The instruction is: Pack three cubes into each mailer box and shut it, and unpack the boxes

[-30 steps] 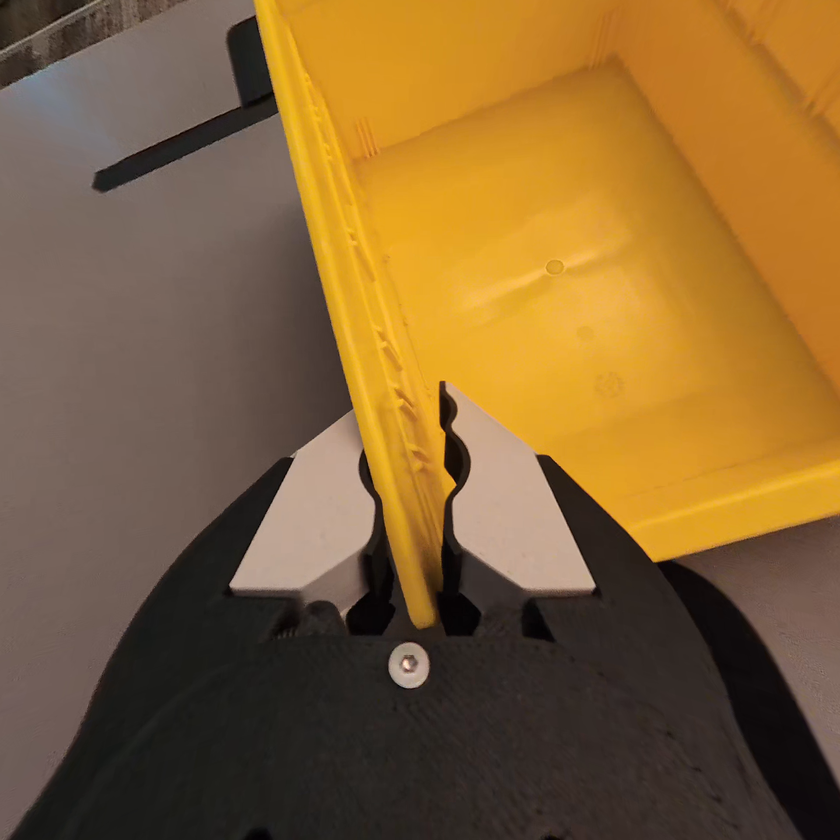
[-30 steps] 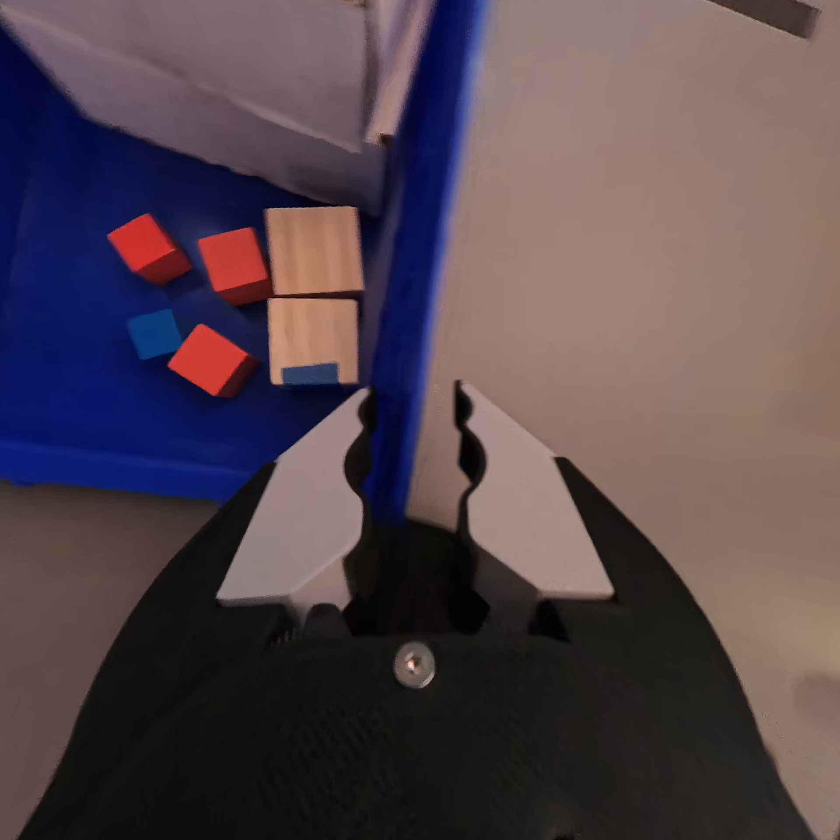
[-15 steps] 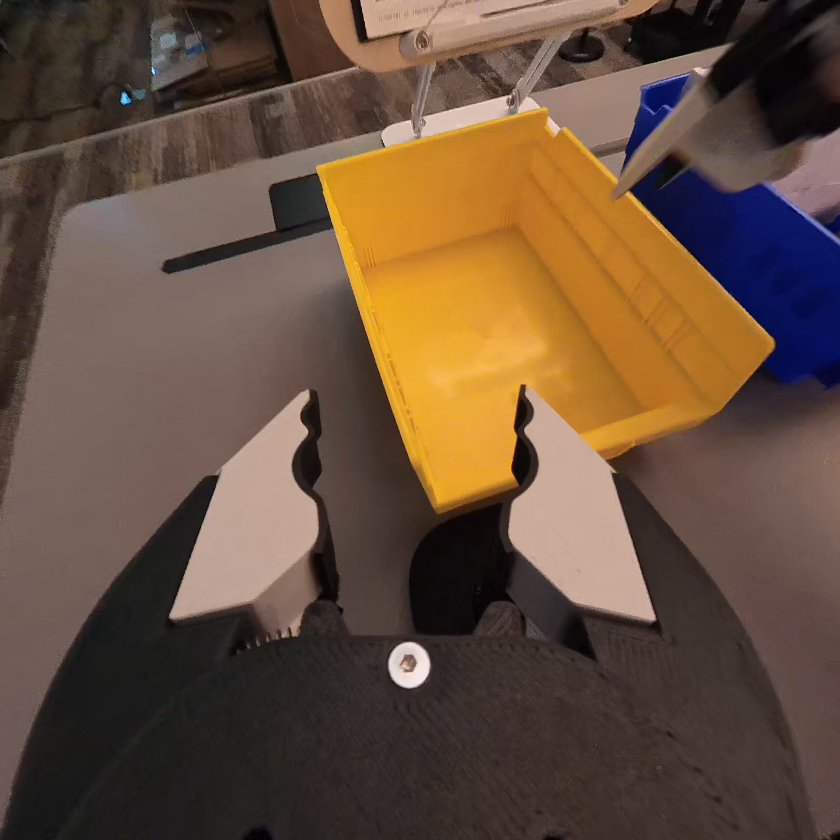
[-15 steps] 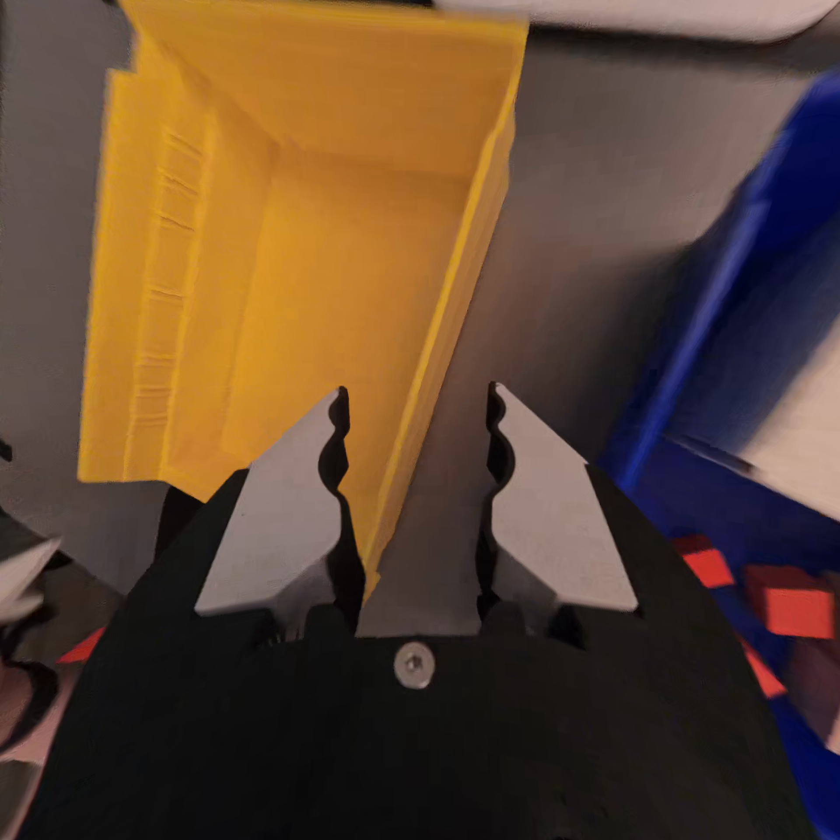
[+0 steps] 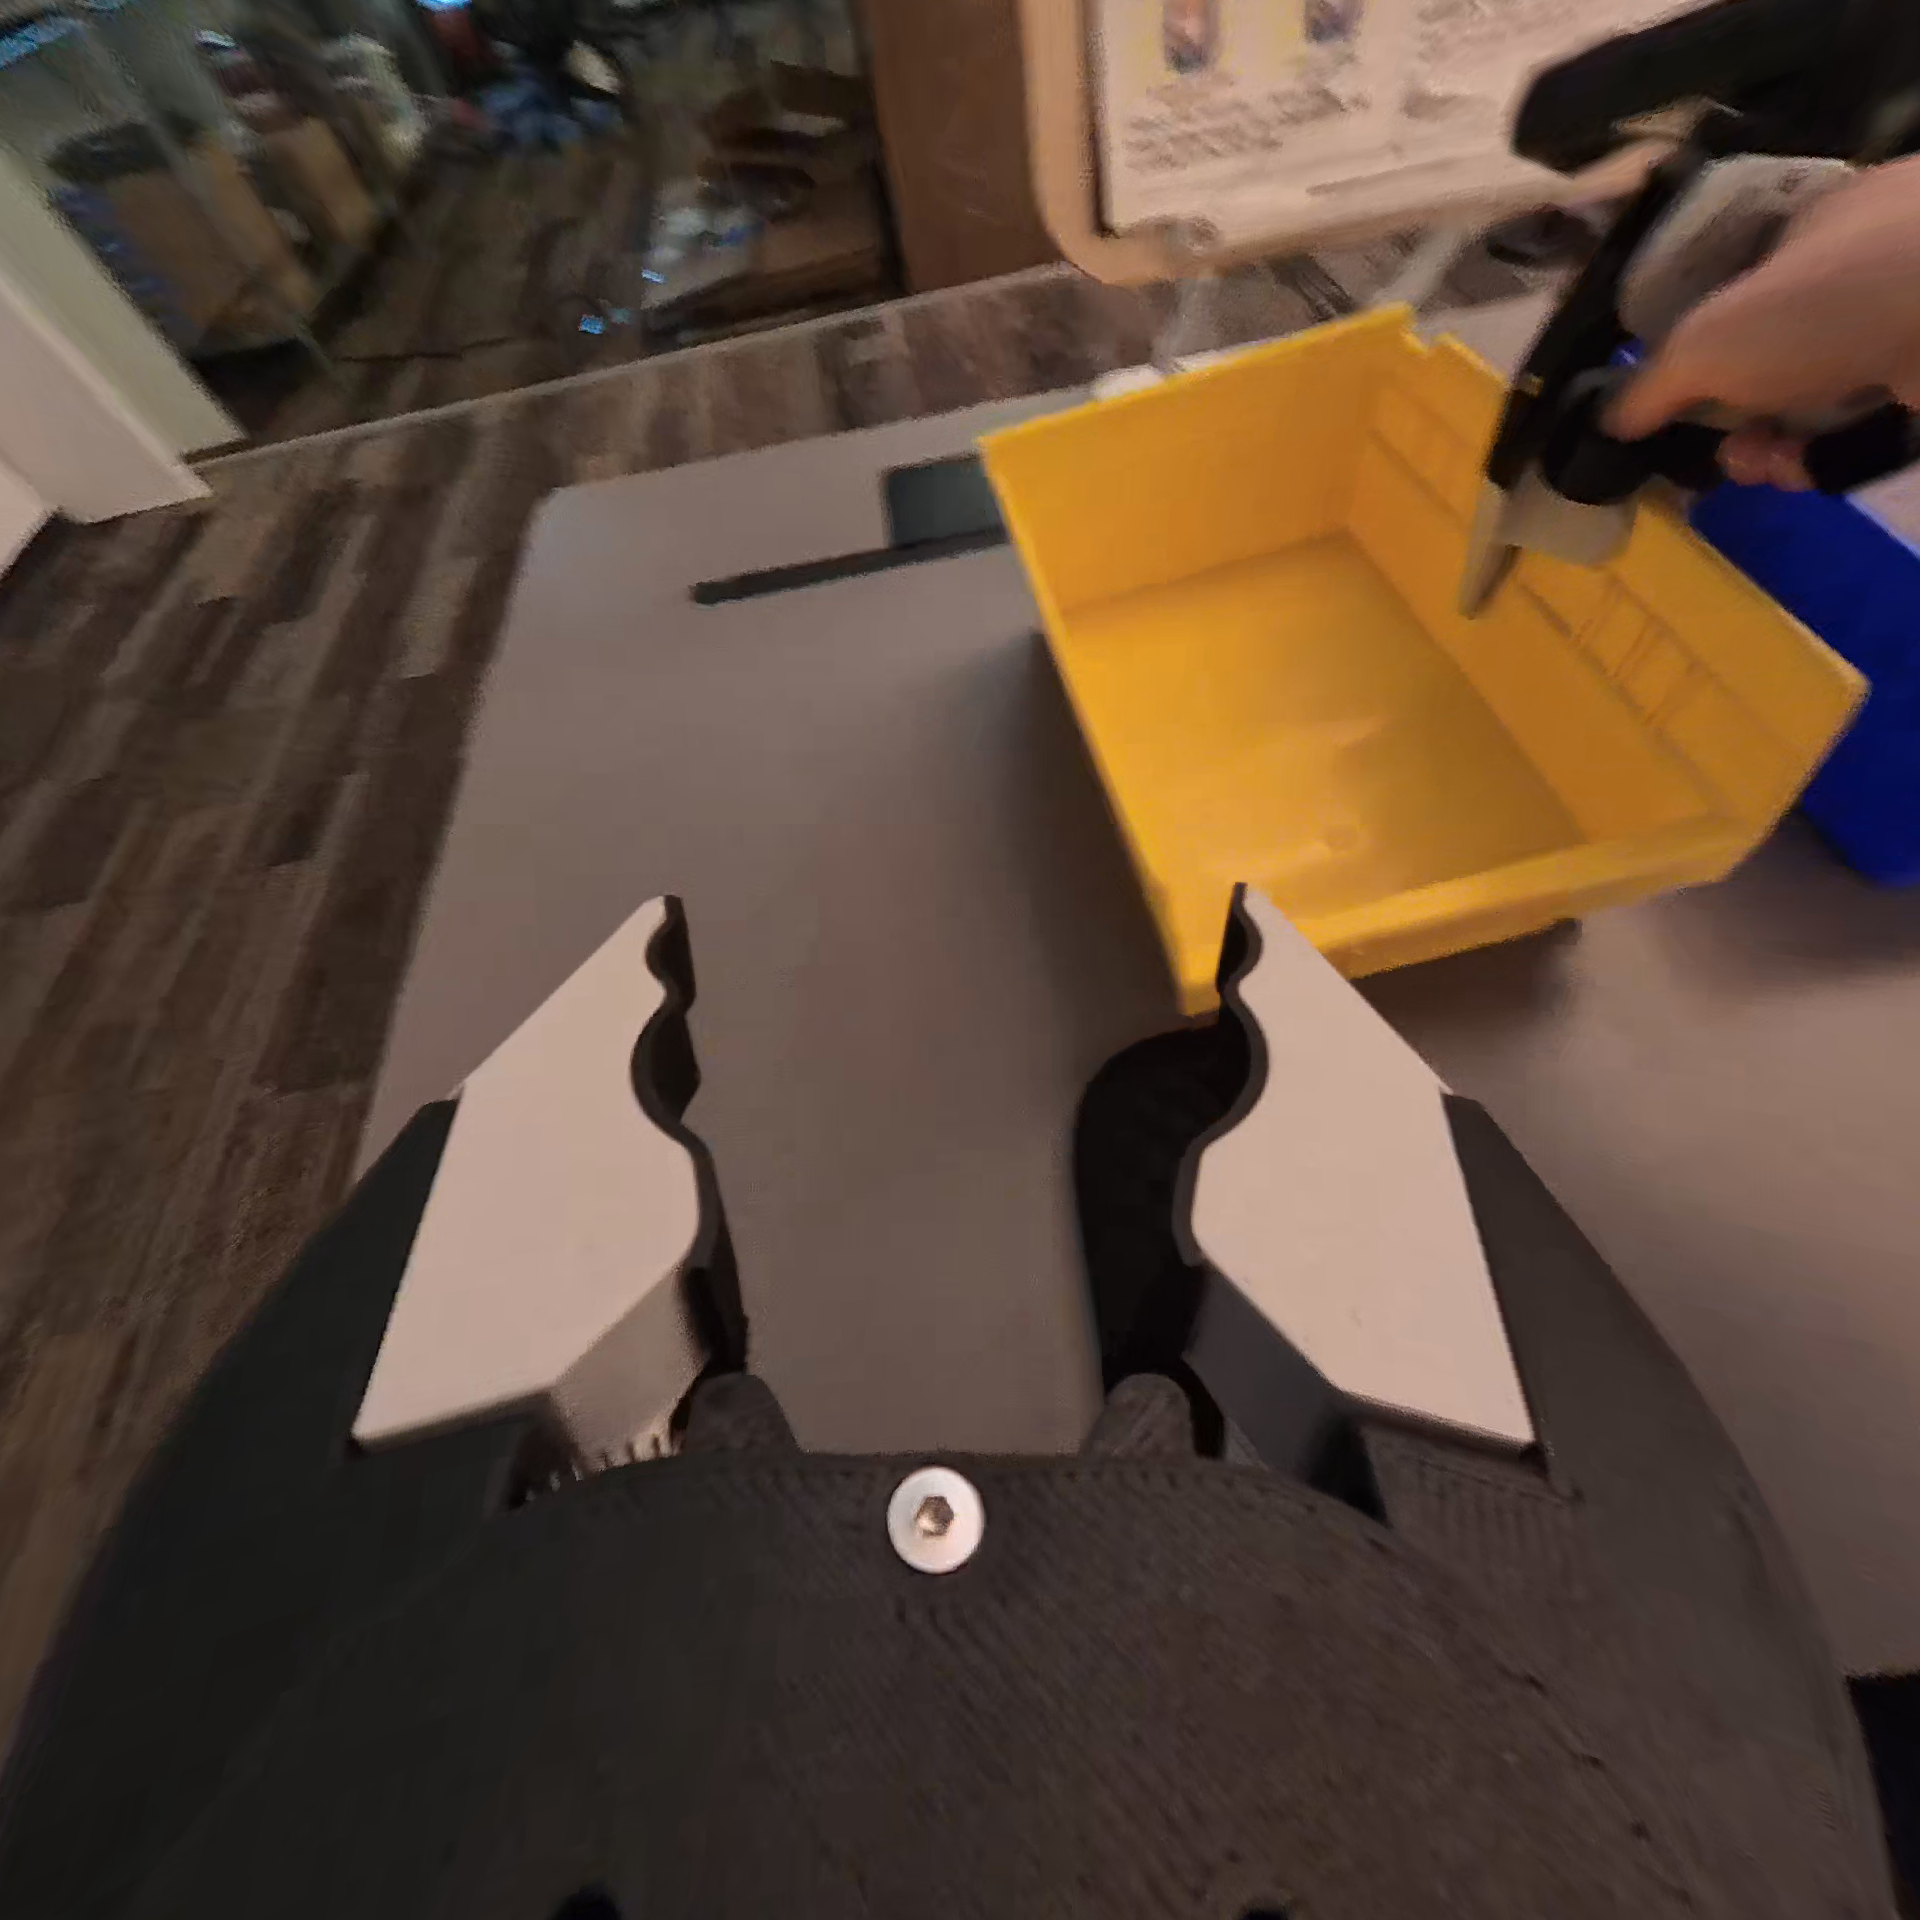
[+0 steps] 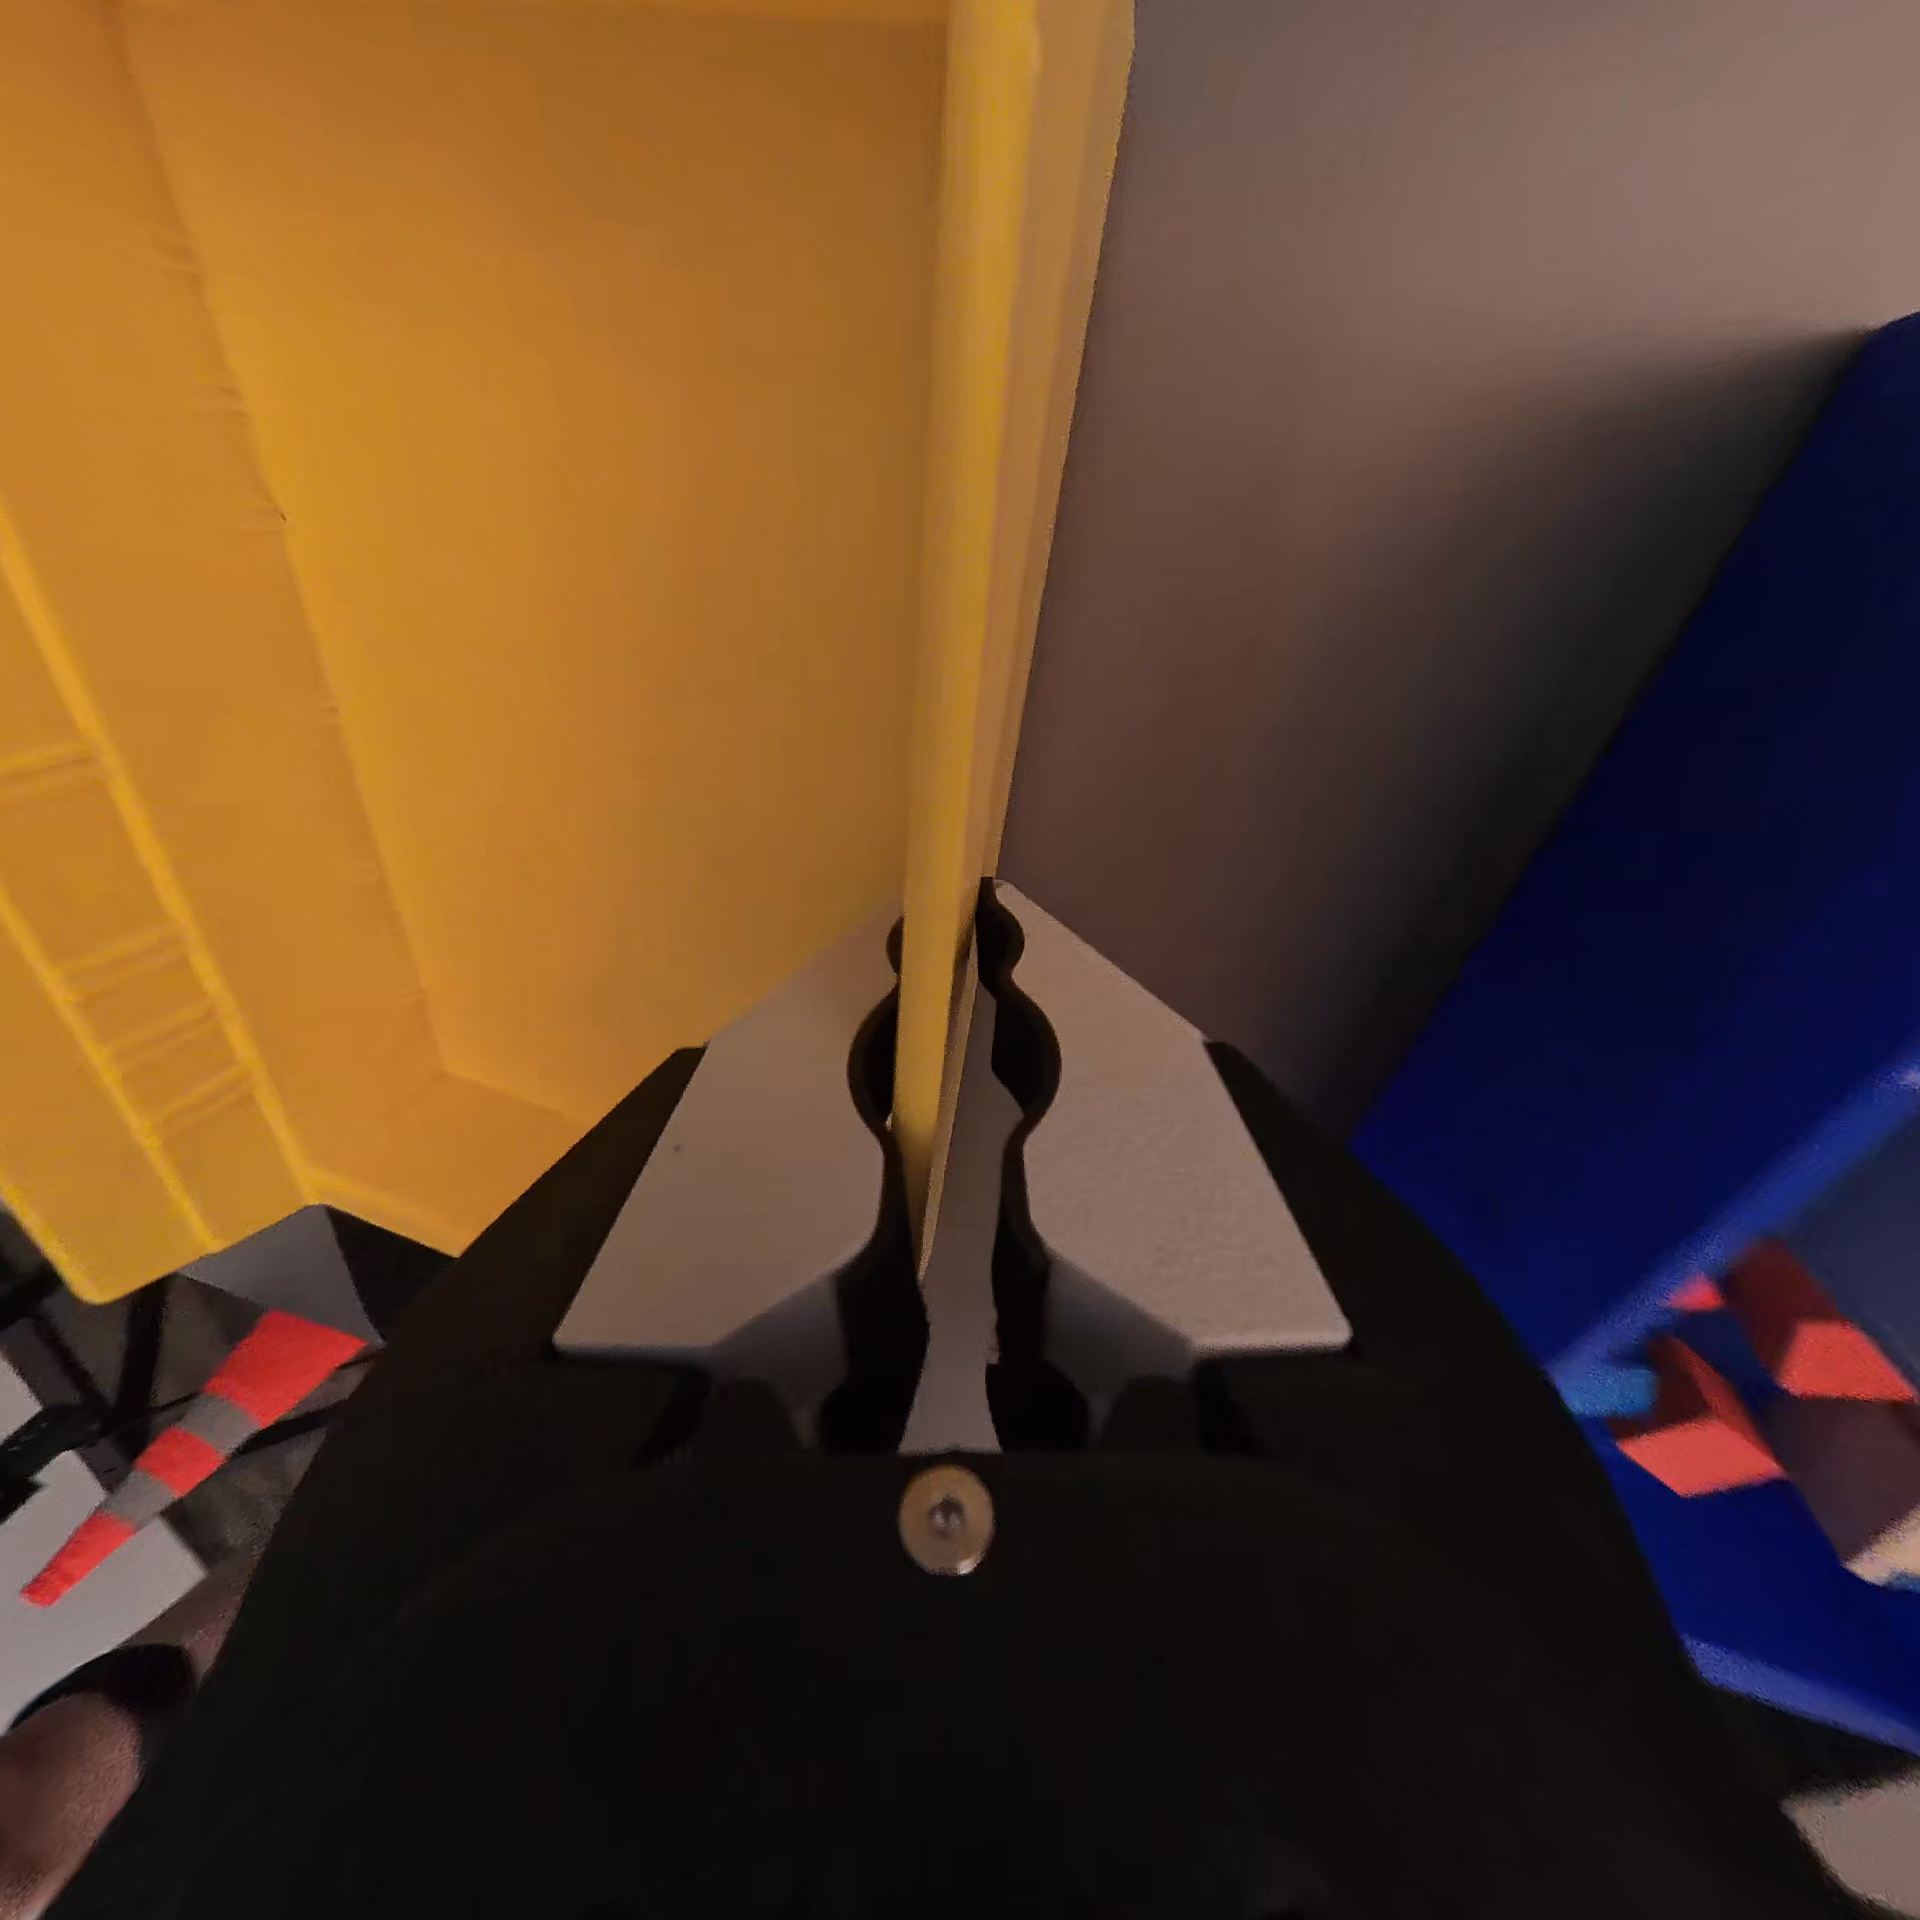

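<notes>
We judge bin positioning underway: right tool pinches the yellow bin wall, left tool spread idle; next, set it squarely on the desk.

Bare grey table is left open beside the yellow bin; passage on the bin's other side is narrowed by the blue bin.

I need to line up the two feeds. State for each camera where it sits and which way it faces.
Left wrist view: on the open left gripper, above the grey table, facing the yellow bin; a hand holds the right gripper beyond.
Right wrist view: on the right gripper, clamped on the bin's wall, blue bin rightward.
Shared: both bins, right gripper.
</notes>
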`<action>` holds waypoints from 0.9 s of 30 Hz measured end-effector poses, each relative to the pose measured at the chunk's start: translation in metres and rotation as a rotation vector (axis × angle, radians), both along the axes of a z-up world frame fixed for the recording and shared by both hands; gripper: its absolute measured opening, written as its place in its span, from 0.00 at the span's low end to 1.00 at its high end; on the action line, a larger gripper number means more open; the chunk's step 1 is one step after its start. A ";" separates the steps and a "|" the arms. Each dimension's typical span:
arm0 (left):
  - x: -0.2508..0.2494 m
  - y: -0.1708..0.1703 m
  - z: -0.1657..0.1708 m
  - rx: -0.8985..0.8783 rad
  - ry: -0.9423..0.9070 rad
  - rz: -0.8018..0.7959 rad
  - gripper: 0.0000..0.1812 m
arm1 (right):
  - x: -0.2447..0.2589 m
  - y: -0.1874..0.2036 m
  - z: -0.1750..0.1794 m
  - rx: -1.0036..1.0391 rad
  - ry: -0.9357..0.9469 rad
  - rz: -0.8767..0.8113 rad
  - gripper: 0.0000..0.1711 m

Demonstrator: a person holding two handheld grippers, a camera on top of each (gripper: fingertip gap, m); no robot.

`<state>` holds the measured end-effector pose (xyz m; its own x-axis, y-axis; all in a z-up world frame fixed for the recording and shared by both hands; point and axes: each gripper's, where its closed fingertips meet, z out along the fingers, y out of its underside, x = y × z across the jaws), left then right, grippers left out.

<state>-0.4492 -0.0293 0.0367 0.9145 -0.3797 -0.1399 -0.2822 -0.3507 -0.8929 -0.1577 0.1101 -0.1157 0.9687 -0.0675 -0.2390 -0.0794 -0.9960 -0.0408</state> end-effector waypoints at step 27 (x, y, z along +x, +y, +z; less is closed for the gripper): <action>0.386 0.069 -0.124 -0.825 0.112 -0.554 0.32 | 0.520 -0.280 0.193 -0.046 -0.423 -0.408 0.03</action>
<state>-0.0631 0.0399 -0.0876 0.5766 -0.7657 0.2850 -0.6614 -0.6423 -0.3874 0.3619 -0.1696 0.0777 0.8729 -0.4555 0.1745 -0.4425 -0.8900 -0.1096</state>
